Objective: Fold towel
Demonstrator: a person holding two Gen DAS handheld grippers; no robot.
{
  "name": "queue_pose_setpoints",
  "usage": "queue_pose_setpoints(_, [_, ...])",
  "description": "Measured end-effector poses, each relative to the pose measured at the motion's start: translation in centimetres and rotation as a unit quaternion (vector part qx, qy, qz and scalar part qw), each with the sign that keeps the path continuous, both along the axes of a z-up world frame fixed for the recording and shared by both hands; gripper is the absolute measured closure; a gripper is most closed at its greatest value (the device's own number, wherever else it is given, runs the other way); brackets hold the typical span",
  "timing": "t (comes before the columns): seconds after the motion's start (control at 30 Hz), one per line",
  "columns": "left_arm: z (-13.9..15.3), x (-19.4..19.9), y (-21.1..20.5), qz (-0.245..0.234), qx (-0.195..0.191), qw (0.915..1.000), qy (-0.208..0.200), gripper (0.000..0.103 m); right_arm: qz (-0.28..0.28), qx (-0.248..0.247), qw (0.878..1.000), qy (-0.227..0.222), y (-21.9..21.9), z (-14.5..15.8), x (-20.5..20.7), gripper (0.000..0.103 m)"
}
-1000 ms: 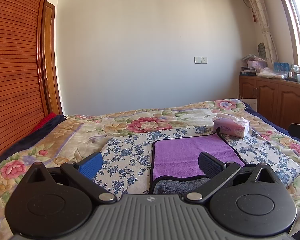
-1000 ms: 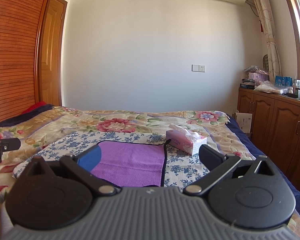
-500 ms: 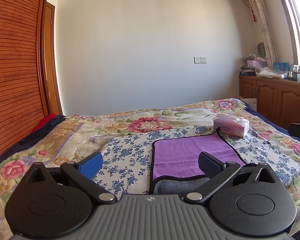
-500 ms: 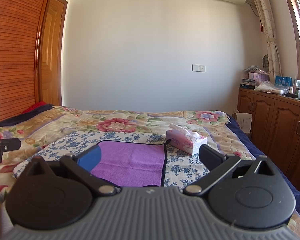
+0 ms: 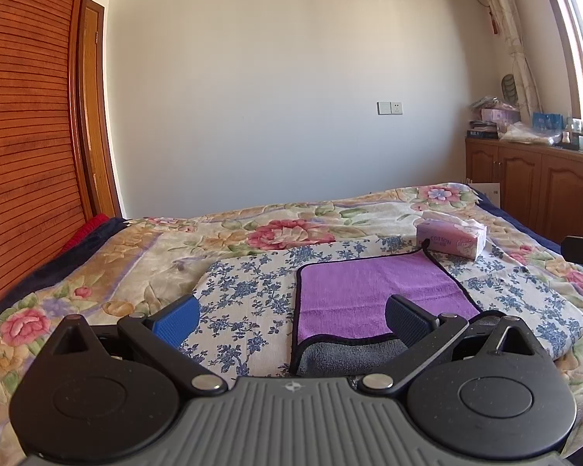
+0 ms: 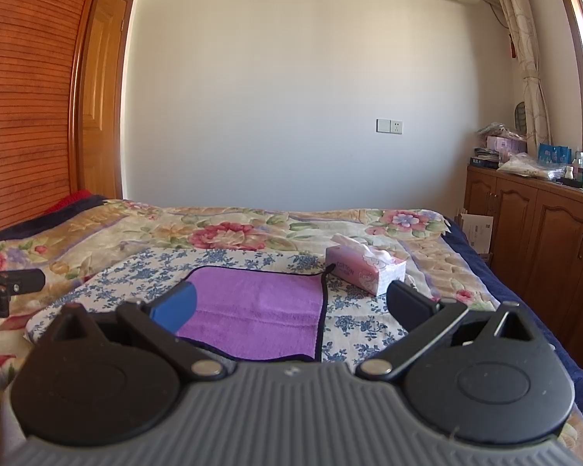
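A purple towel [image 5: 365,291] with a black border lies flat on a blue-flowered cloth [image 5: 245,291] on the bed. Its near edge is turned over and shows a grey underside [image 5: 346,357]. My left gripper [image 5: 291,316] is open and empty, held above the towel's near left corner. The towel also shows in the right wrist view [image 6: 260,310]. My right gripper [image 6: 291,305] is open and empty above the towel's near right part. Neither gripper touches the towel.
A pink tissue box [image 5: 451,237] stands just beyond the towel's far right corner and shows in the right wrist view [image 6: 365,270]. The bed has a floral quilt [image 5: 136,260]. Wooden cabinets [image 6: 536,233] stand at the right, a wooden wardrobe [image 5: 23,147] at the left.
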State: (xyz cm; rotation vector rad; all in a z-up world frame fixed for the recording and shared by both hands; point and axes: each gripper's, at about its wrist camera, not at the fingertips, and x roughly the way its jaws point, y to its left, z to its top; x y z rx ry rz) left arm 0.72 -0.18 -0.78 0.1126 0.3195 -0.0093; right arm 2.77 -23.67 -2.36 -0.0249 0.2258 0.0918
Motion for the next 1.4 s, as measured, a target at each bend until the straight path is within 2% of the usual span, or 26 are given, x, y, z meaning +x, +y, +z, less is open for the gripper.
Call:
queue_pose_setpoints(0.7, [-1.7, 2.6, 0.2, -0.004, 0.009, 0.9991, 0.041, 0.0, 0.008, -0.021, 1.0, 0.019, 1.4, -0.5, 1.6, 0.0])
queue_pose_setpoints(1.4, [-3.6, 6.3, 0.8, -0.009, 0.002, 0.9968, 0.079, 0.0, 0.02, -0.02, 0.997, 0.07, 1.8, -1.9, 5.0, 0.0])
